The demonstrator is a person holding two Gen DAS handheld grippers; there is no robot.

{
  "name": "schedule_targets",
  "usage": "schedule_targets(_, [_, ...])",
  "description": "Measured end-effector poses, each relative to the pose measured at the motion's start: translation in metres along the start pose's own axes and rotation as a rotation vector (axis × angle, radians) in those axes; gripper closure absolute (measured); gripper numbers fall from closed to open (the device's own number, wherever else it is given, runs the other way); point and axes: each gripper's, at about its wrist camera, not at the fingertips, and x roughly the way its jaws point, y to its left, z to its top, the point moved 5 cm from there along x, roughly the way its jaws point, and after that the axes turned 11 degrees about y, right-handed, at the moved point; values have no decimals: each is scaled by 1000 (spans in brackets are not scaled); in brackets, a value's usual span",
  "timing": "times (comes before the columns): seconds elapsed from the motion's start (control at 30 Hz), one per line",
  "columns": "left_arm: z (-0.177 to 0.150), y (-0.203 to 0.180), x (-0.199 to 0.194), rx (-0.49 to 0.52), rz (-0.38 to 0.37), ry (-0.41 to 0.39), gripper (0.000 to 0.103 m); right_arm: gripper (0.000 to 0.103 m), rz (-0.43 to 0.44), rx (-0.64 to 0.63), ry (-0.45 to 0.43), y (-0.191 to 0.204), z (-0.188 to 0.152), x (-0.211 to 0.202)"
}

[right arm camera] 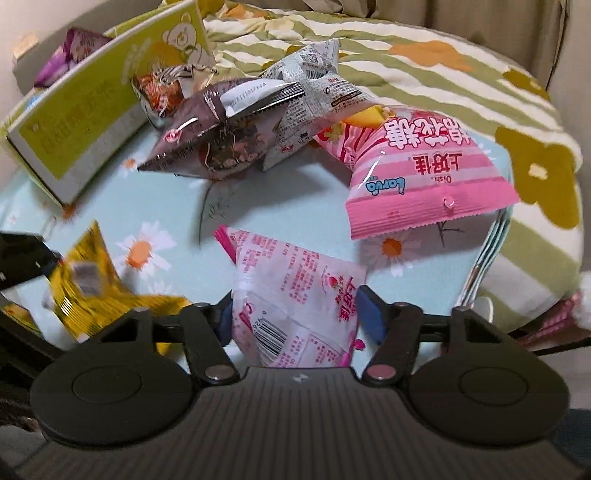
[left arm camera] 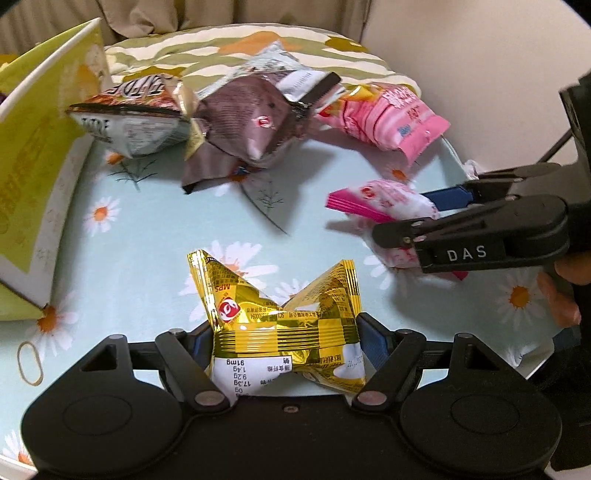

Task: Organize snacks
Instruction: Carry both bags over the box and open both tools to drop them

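right wrist: purple packet (right arm camera: 70,51) in box (right arm camera: 74,122); both hand-held grippers grasping packets.

The tabletop (left arm camera: 147,229) wears a pale blue cloth printed with white daisies and thin dark sprigs. Behind it lies bedding (right arm camera: 461,85) striped green and white, with orange and mustard flower shapes; to the table's far right the bedding bulges up against its edge. Beyond the bedding hangs a beige curtain (left arm camera: 155,14) in soft folds. To the curtain's right stands a plain cream wall (left arm camera: 480,55). The light is warm and even, with soft shadows on the cloth. No floor or window shows.
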Motion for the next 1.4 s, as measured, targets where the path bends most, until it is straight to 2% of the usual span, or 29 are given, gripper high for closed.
schedule_targets(0.2, [-4,7,-13,-21,9,-25,23,46,-23,21,-30,-1,-6,-9])
schedule_targets(0.27, [-4,9,-20,-32,12,-42,23,48,-18,29,-43,1,-9,-14])
schedule_targets(0.5, [-1,14,-62,-56,37,-124,23,49,32,78,-76,11,-14,-38])
schedule_targets(0.67, [4,30,-104,-105,66,-198,23,49,62,69,-162,28,-2,-77])
schedule_targets(0.9, [19,76,-165,-181,129,-335,23,49,105,21,-281,63,50,-124])
schedule_targets(1.07, [36,127,-204,-223,171,-405,23,49,166,10,-328,97,98,-137])
schedule_targets(1.23, [62,181,-229,-230,211,-438,23,49,188,-16,-366,133,148,-144])
schedule_targets(1.4, [95,238,-233,-234,192,-431,23,49,201,-18,-382,164,203,-139])
